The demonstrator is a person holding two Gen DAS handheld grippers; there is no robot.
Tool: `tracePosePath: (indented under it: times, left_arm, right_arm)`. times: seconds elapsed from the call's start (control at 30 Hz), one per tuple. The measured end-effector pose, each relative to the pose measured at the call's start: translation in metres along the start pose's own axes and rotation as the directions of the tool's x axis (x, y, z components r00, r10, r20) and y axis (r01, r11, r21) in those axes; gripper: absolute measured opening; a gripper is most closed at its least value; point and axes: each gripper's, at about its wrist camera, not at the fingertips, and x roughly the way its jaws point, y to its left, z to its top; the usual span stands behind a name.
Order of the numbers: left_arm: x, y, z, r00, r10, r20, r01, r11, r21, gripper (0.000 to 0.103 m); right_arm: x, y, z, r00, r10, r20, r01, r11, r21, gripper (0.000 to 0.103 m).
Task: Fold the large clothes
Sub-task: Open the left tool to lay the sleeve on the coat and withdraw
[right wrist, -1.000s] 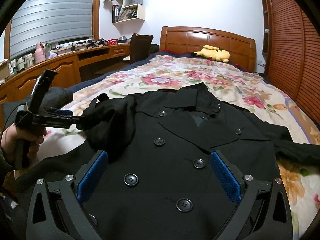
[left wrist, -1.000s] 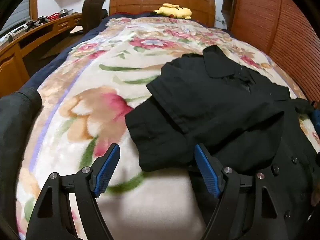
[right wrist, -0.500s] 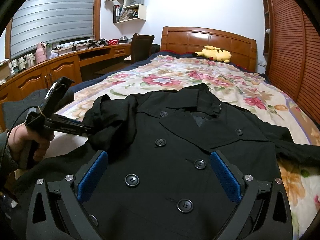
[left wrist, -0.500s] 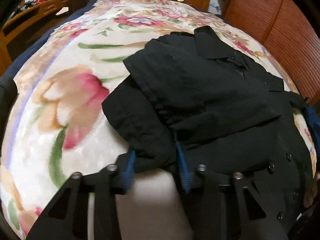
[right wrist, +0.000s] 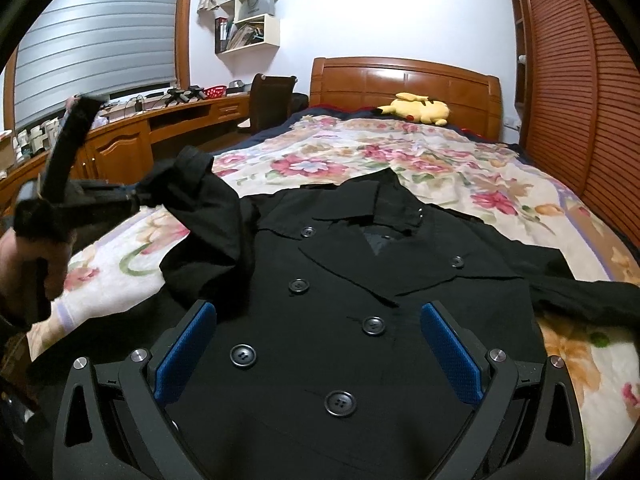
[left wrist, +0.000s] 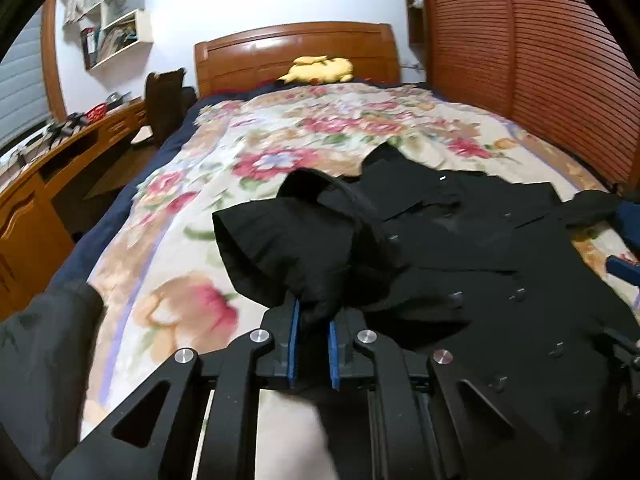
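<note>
My left gripper (left wrist: pixel 311 338) holds the black coat's (right wrist: pixel 360 300) sleeve (left wrist: pixel 296 256), probably near its cuff, lifted above the bed (right wrist: pixel 500 184); my right gripper (right wrist: pixel 318 354) hovers with jaws wide.

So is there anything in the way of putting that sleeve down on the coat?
Nothing visible blocks it. The left gripper holds the sleeve lifted over the coat, whose buttoned front lies bare. The right gripper hovers open over the lower front, touching nothing.

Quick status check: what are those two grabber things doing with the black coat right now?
Left tool shut on coat sleeve, lifted off bed. Right tool open above the black coat front. Nothing in the way.
</note>
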Motion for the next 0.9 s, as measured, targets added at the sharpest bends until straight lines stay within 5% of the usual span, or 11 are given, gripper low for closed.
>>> tracePosePath:
  times: [0.47, 0.7, 0.77, 0.9]
  left_arm:
    - [-0.013, -0.082, -0.001, 0.982, -0.187, 0.039, 0.184, 0.980, 0.074, 0.013]
    - [-0.018, -0.093, -0.019, 0.973, -0.229, 0.033, 0.226, 0.971, 0.075, 0.052]
    - [-0.024, -0.088, -0.026, 0.971, -0.235, 0.047, 0.232, 0.971, 0.063, 0.073]
    - [-0.033, -0.077, -0.040, 0.973, -0.214, 0.080, 0.212, 0.977, 0.035, 0.082]
  right_arm:
    - [-0.023, -0.027, -0.018, 0.996, -0.089, -0.016, 0.089, 0.995, 0.045, 0.102]
    - [-0.033, -0.027, -0.019, 0.995, -0.100, -0.022, 0.102, 0.992, 0.080, 0.102]
    - [-0.034, -0.023, -0.019, 0.995, -0.099, -0.023, 0.100, 0.992, 0.079, 0.102]
    - [-0.032, -0.021, -0.019, 0.995, -0.095, -0.029, 0.097, 0.992, 0.078, 0.102]
